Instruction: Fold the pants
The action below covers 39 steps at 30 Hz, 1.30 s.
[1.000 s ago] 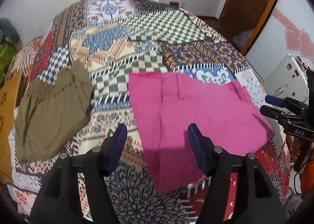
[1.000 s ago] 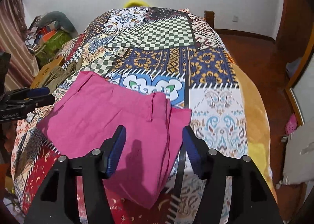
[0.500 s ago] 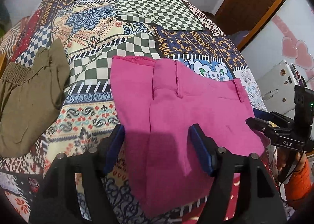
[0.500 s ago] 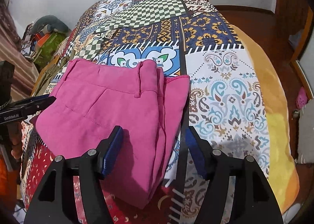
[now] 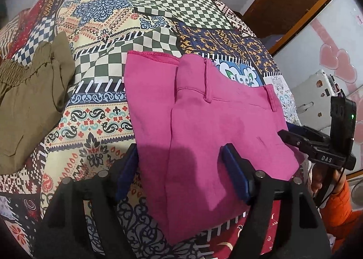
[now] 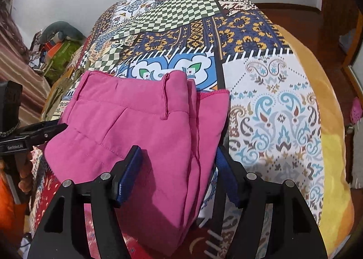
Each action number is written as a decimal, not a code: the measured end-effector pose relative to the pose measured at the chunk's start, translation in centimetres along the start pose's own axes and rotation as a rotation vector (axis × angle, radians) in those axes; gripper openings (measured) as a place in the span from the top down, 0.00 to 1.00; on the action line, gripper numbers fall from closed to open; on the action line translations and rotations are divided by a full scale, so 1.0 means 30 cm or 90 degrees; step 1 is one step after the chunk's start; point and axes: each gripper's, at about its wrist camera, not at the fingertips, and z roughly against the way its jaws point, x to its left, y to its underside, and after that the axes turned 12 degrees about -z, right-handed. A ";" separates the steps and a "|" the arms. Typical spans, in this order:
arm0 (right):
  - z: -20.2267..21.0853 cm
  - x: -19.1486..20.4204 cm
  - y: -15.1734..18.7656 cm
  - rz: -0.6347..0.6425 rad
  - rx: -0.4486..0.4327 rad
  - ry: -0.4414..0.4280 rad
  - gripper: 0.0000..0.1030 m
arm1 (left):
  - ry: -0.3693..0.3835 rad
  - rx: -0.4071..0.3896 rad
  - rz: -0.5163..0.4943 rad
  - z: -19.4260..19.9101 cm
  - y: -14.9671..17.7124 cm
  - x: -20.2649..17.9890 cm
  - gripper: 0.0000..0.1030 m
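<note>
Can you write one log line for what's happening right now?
task: fold pants | pink pants: folded, on bed | left gripper: open, over pants | right gripper: open, over pants

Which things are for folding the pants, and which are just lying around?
For the job: pink pants, left tool, right tool.

Just lying about: olive-green garment, patchwork bedspread, clutter pile by the wall, white appliance with stickers.

Pink pants [image 5: 204, 123] folded flat on patchwork bedspread, waistband w/ belt loops up.
</note>
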 end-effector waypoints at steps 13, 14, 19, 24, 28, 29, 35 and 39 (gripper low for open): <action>-0.015 -0.010 -0.002 -0.028 -0.015 -0.040 0.56 | 0.007 -0.008 -0.011 -0.036 -0.058 -0.036 0.56; -0.016 -0.012 -0.008 -0.031 -0.016 -0.038 0.60 | 0.000 -0.010 -0.014 -0.038 -0.064 -0.043 0.59; -0.004 -0.020 -0.024 -0.026 -0.032 -0.032 0.75 | -0.042 -0.019 -0.036 -0.029 -0.078 -0.077 0.71; 0.030 0.006 -0.024 0.014 -0.062 -0.012 0.85 | -0.077 -0.032 -0.067 0.008 -0.074 -0.115 0.80; 0.065 0.026 -0.032 0.023 -0.085 -0.012 0.87 | -0.079 -0.047 -0.071 0.038 -0.068 -0.133 0.83; 0.075 0.034 -0.032 0.027 -0.091 -0.012 0.87 | -0.078 -0.051 -0.072 0.047 -0.066 -0.138 0.84; 0.148 0.079 -0.025 0.047 -0.123 -0.026 0.88 | -0.089 -0.076 -0.085 0.124 -0.048 -0.176 0.84; 0.184 0.108 -0.026 0.055 -0.139 -0.035 0.88 | -0.101 -0.099 -0.090 0.193 -0.032 -0.195 0.84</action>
